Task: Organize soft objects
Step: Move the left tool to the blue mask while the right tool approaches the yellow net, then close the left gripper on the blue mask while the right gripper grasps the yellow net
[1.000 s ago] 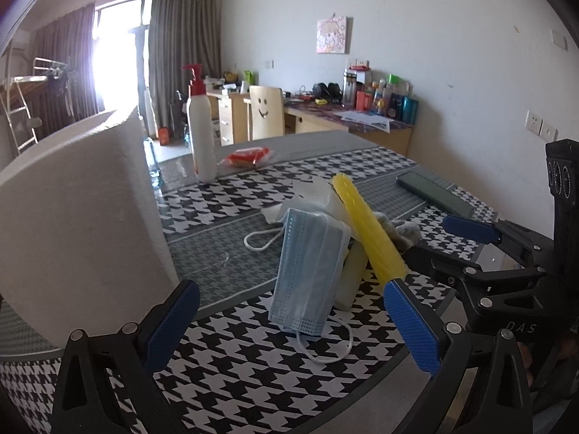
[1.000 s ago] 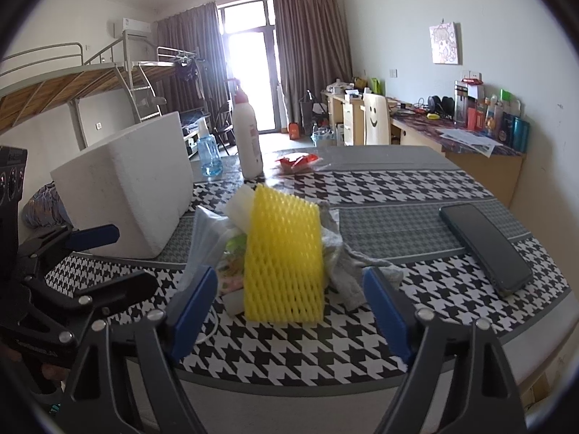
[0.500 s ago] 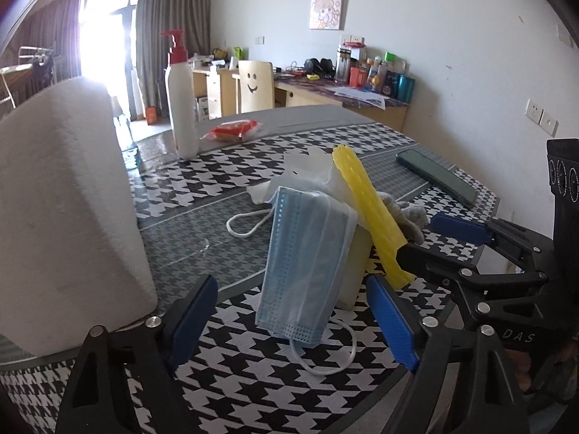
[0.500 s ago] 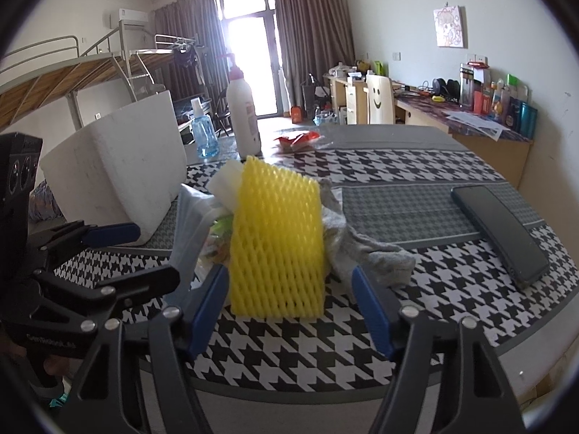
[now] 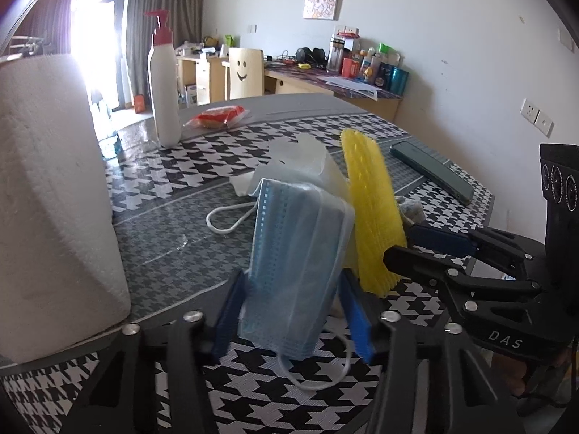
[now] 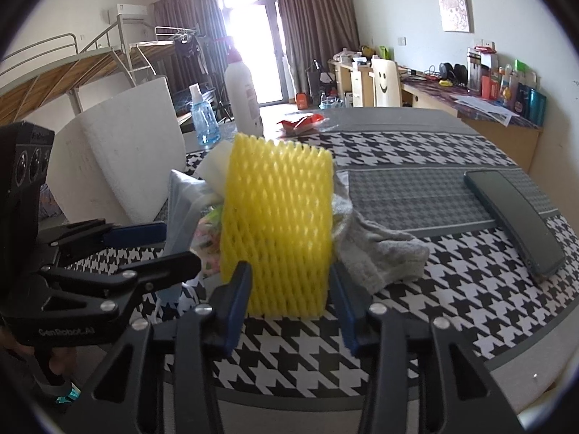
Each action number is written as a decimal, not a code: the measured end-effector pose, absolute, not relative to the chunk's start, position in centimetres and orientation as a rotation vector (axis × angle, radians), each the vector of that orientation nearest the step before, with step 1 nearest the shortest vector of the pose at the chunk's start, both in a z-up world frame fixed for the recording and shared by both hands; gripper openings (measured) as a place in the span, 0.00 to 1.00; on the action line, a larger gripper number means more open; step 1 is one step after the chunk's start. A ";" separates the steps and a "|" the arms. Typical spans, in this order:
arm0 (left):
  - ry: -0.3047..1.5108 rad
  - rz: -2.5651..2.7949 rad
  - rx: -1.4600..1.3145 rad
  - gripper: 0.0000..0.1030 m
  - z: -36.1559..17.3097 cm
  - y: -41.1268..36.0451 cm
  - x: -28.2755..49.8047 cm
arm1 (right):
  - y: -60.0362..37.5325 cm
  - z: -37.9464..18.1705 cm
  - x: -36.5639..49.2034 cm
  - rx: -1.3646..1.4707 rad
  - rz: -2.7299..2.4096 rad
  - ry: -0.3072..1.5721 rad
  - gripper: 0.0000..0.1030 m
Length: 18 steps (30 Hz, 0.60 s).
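Observation:
A pile of soft things stands on the houndstooth table (image 5: 202, 166). A blue face mask (image 5: 300, 238) leans on its near side, and its ear loop trails on the cloth. My left gripper (image 5: 294, 278) has the mask's lower part between its blue pads; the jaws are closing and the pads sit at its edges. A yellow foam net (image 6: 278, 224) stands upright on the pile's other side. My right gripper (image 6: 289, 269) straddles its base, with jaws closing and pads close beside it. A grey sock (image 6: 380, 249) and a white bag (image 5: 307, 159) lie behind.
A big white foam block (image 5: 47, 199) stands close on the left. Farther back are a white pump bottle (image 5: 164, 90), a red packet (image 5: 217, 115) and a blue spray bottle (image 6: 204, 115). A dark phone (image 6: 514, 217) lies at the right. The table edge is just below both grippers.
Both grippers have come forward and down onto the pile. The left jaws have narrowed from wide open around the mask, and the right jaws around the yellow net.

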<state>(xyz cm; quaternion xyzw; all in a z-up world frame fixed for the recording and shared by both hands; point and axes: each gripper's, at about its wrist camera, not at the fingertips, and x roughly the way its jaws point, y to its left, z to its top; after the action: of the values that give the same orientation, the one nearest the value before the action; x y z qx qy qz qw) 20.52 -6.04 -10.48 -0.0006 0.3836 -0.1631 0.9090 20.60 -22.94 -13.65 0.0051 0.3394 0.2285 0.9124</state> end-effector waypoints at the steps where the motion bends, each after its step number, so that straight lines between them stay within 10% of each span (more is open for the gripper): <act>1: 0.795 -0.340 -0.007 0.44 -10.6 -6.0 20.6 | -22.9 -13.7 20.6 0.011 0.472 0.700 0.43; 18: 0.753 -0.355 -0.017 0.15 -9.6 -5.1 19.1 | -22.6 -13.4 21.2 0.023 0.500 0.701 0.60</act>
<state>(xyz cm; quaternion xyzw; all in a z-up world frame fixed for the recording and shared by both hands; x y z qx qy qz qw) 19.09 -5.11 -9.61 -0.0082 0.3658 -0.1723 0.9146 21.24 -22.56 -13.41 0.0110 0.3396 0.2423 0.9088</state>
